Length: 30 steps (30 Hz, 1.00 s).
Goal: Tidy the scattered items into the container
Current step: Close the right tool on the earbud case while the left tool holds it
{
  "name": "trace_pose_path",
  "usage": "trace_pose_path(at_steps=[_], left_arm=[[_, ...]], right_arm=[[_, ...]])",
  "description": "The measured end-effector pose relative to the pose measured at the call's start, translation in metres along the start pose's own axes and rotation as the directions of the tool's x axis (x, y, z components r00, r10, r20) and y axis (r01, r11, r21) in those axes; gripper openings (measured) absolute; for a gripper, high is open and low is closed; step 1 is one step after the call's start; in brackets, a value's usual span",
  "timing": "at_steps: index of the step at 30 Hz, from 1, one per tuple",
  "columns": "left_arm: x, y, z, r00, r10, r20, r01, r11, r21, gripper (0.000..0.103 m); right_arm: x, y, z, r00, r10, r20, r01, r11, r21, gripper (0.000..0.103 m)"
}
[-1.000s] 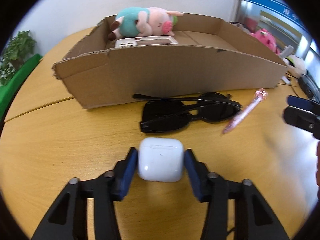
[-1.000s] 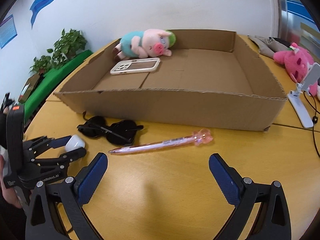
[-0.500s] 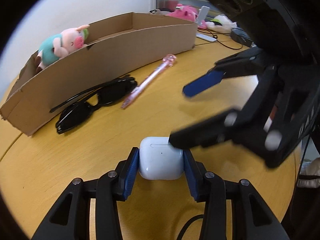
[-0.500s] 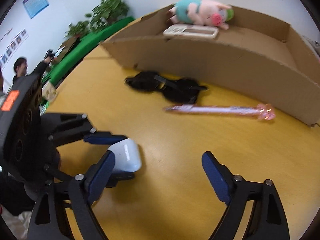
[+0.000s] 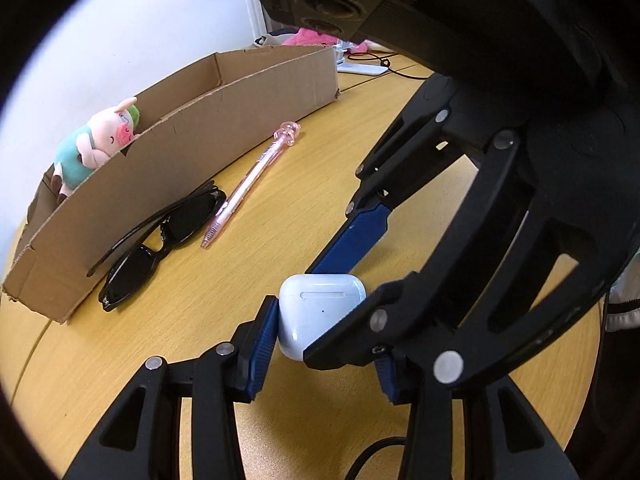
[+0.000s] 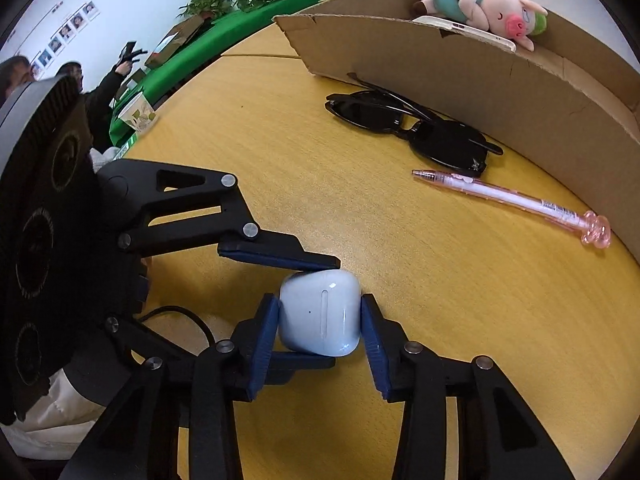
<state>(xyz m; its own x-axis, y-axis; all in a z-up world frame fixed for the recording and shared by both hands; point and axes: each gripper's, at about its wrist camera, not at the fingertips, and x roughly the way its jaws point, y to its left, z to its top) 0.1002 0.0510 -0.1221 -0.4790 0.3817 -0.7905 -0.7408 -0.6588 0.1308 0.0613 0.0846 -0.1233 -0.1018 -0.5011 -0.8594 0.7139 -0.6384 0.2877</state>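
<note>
No text, label or number can be read anywhere.

The white earbud case [image 6: 320, 316], lid closed, rounded and glossy, is held above the wooden tabletop. Black sunglasses [image 6: 412, 130], folded, lie against the outer front wall of the cardboard box [image 6: 500, 92]. A pink translucent pen [image 6: 512, 200] lies just beside them. Inside the shallow open box, a plush pig [image 6: 484, 2] rests partly on a white phone [image 6: 468, 32].
</note>
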Motion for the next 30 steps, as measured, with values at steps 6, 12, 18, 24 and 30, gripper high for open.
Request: trace_pose_path(at_steps=[6,12,18,24,30], left_arm=[[-0.013,0.005,0.010,0.998,0.039,0.052,-0.039,0.999,-0.005,0.042],[-0.028,0.018,0.030,0.992,0.077,0.102,-0.076,0.997,-0.009,0.042],[-0.053,0.042,0.054,0.977,0.127,0.169,-0.130,0.991,0.010,0.042],[-0.074,0.081,0.081,0.962,0.173,0.209,-0.181,0.983,0.017,0.042],[-0.093,0.103,0.101,0.948,0.220,0.231,-0.230,0.973,0.015,0.042]], right_arm=[[-0.014,0.012,0.006,0.999,-0.034,0.037,0.035,0.999,-0.020,0.043],[-0.038,0.018,0.025,0.993,-0.074,0.092,0.080,0.995,-0.056,0.043],[-0.072,0.016,0.054,0.983,-0.103,0.152,0.120,0.987,-0.105,0.041],[-0.108,0.010,0.102,0.975,-0.076,0.210,0.110,0.982,-0.156,0.024],[-0.126,0.015,0.141,0.968,-0.082,0.237,0.136,0.966,-0.219,0.024]])
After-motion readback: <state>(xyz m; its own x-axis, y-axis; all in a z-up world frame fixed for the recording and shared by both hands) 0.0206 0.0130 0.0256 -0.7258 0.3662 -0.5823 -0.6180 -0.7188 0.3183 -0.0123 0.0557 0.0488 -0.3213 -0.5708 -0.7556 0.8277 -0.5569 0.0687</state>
